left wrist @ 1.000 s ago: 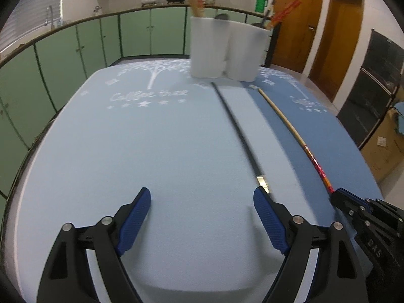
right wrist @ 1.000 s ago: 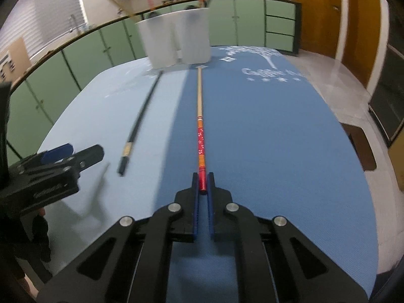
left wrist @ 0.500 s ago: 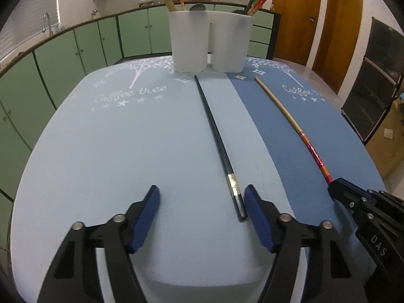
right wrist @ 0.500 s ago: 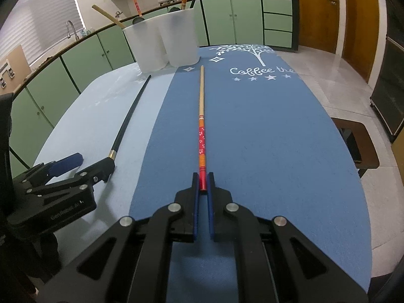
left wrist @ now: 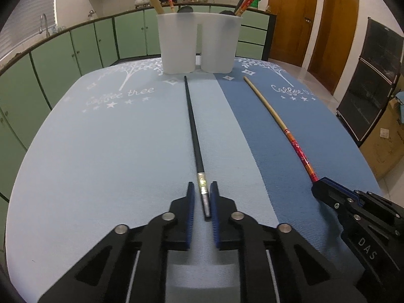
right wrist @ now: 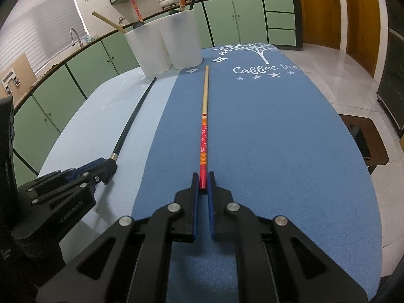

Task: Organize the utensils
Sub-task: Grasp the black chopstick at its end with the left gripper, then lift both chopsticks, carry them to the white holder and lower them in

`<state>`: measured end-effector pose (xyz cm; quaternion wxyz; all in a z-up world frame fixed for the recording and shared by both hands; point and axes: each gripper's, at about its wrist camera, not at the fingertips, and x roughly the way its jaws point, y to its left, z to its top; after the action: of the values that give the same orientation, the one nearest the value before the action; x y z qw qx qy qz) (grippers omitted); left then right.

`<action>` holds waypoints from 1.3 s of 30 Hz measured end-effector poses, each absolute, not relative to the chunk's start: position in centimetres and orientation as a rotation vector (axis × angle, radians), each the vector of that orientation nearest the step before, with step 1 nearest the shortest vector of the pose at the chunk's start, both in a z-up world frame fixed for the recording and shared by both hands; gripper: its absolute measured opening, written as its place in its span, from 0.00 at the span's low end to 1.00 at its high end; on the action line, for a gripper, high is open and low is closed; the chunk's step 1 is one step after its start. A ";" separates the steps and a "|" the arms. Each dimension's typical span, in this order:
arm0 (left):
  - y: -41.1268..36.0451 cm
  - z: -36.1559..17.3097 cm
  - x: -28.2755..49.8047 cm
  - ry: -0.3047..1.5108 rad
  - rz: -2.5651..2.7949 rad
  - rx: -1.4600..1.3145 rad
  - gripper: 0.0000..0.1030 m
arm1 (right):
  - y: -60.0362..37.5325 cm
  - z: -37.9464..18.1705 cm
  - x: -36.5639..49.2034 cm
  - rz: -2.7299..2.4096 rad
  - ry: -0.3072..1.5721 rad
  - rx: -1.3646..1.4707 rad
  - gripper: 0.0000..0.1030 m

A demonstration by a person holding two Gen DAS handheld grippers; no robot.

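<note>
A black chopstick [left wrist: 193, 126] with a silver band lies on the light-blue mat, pointing at two white holders [left wrist: 199, 44]. My left gripper [left wrist: 202, 189] has its blue pads closed around the chopstick's near end. A wooden chopstick with a red patterned end [right wrist: 204, 126] lies on the dark-blue mat. My right gripper [right wrist: 202, 178] is shut on its red end. The right gripper also shows at the right of the left wrist view [left wrist: 353, 209], and the left gripper at the left of the right wrist view [right wrist: 75, 179]. The holders [right wrist: 164, 45] hold several utensils.
The table's mat [left wrist: 101, 151] is light blue on the left and dark blue on the right, with white "Coffee tree" print. Green cabinets [left wrist: 63, 58] ring the far side. Wooden doors [left wrist: 315, 25] and a dark oven [left wrist: 373, 80] stand to the right.
My left gripper has shifted right over the black chopstick's end and closed from wide open onto it. My right gripper stays shut on the red-ended chopstick.
</note>
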<state>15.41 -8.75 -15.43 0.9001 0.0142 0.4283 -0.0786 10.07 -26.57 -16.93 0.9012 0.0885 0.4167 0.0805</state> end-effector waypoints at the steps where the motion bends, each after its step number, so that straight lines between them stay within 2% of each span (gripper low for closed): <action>1: -8.8 -15.4 15.4 0.886 -0.162 0.031 0.09 | -26.6 -16.9 10.1 0.166 0.861 0.184 0.07; 14: -8.3 -15.1 15.4 0.882 -0.149 -0.001 0.07 | -25.7 -16.8 10.1 0.132 0.858 0.112 0.05; 21: -7.7 -13.0 14.4 0.843 -0.153 -0.005 0.07 | -26.4 -15.8 9.6 0.136 0.845 0.134 0.05; 28: -6.7 -8.6 12.9 0.743 -0.160 -0.007 0.07 | -26.9 -12.5 8.6 0.136 0.783 0.127 0.05; 39: -5.8 -0.8 13.1 0.569 -0.184 -0.024 0.07 | -27.2 -4.0 8.6 0.163 0.616 0.080 0.05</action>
<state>13.08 -5.79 -0.81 0.9556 -0.0116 0.2802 -0.0904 8.64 -27.21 -3.98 0.9489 0.0394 0.3027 0.0800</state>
